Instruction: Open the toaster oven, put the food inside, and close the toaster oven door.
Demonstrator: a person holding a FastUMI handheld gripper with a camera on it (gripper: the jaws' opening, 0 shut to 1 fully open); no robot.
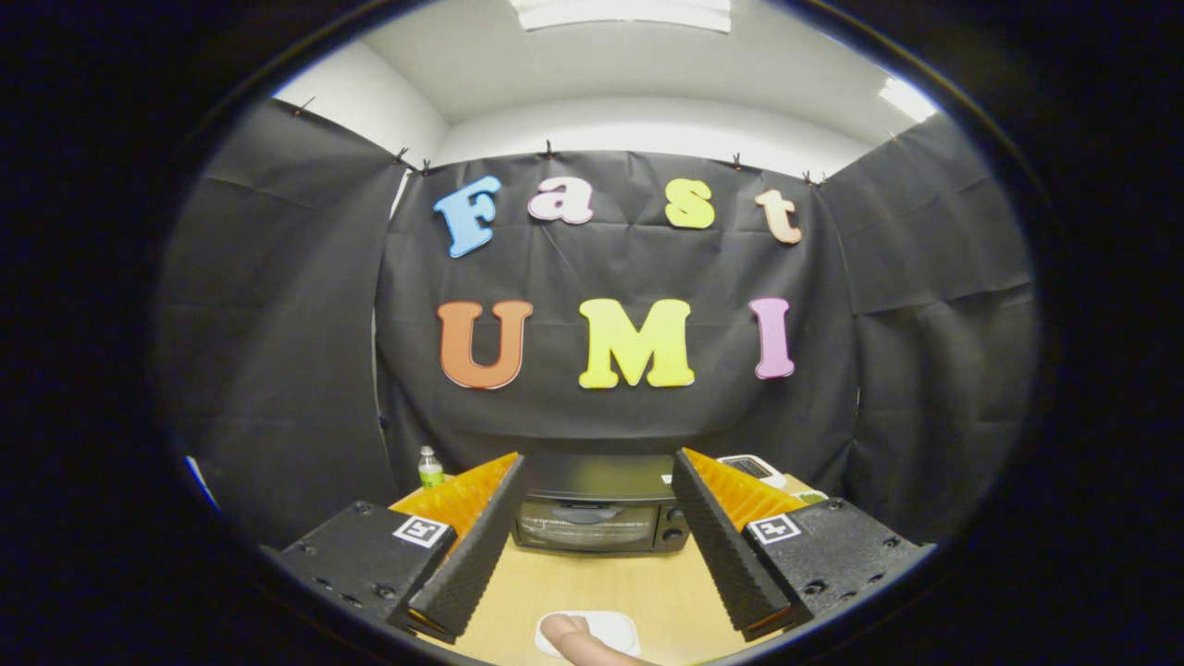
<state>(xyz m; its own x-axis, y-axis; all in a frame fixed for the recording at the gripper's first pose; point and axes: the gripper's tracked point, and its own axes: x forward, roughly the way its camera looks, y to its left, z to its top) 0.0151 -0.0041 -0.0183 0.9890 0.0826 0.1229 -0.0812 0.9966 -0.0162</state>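
A black toaster oven (599, 513) stands at the far side of the wooden table (592, 587), its glass door shut and its knobs on the right. My gripper (599, 472) is open, held well back from the oven, which shows in the gap beyond the two fingers. Nothing sits between the fingers. Closer in, under the gripper, a white plate (610, 629) lies on the table with a sausage-shaped piece of food (578, 643) on it, partly cut off from sight.
A small bottle with a green label (430, 467) stands left of the oven at the back. A white device (754, 469) lies to the oven's right. Black cloth walls close in the table on three sides.
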